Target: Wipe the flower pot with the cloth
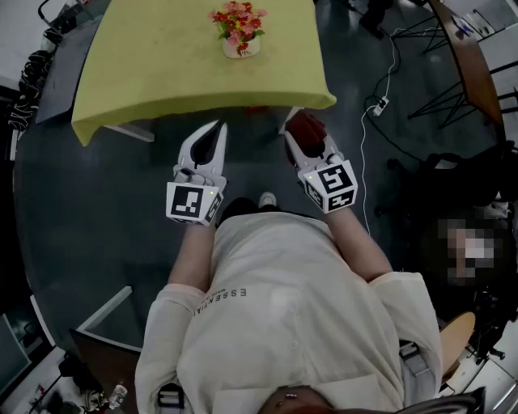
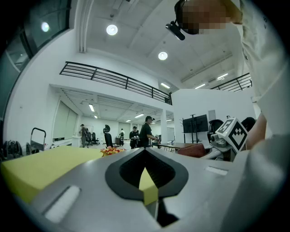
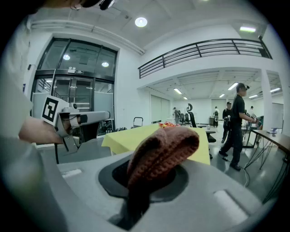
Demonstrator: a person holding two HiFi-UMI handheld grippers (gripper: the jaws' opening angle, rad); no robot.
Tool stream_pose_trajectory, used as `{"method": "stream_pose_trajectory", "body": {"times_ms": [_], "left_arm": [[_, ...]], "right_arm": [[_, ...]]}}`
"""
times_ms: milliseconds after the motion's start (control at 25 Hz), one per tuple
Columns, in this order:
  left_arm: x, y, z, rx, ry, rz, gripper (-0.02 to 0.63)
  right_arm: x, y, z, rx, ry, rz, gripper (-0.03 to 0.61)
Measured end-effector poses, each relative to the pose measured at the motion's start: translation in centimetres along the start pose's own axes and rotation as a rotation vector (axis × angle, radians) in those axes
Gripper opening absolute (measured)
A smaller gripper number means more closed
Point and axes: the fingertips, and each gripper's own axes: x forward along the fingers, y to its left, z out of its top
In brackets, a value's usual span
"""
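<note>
The yellow table (image 1: 162,73) fills the head view's upper left. Your 2 grippers hang below it: the left gripper (image 1: 218,129) pressed together, empty; the right gripper (image 1: 303,139) pinching the soft, floppy knitted cloth (image 3: 165,152). The small flower pot (image 1: 242,49), top centre, looks light and tippy: brace its wall, not the flowers (image 1: 237,20).

Cloth (image 3: 163,152): coarse knit, rough. Tablecloth (image 1: 162,57): smooth matt fabric. Floor (image 1: 105,202): dark, smooth, slight sheen.
</note>
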Motion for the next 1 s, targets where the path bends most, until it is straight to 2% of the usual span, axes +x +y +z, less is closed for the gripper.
{"method": "stream_pose_trajectory", "body": {"times_ms": [400,760,1000], "left_arm": [[0.7,-0.1,0.2,-0.025,-0.007,-0.011,0.015],[1.3,1.2,-1.1,-0.03,0.029,0.036,0.015],[2.8,4.9,-3.3,-0.044,0.082,0.08,0.015]], "right_arm": [[0.4,-0.8,-0.4,-0.029,0.012,-0.011,0.043],[1.6,-2.8,-0.9,0.056,0.01,-0.017,0.044],[5.4,-3.7,-1.7,0.11,0.061,0.013,0.044]]}}
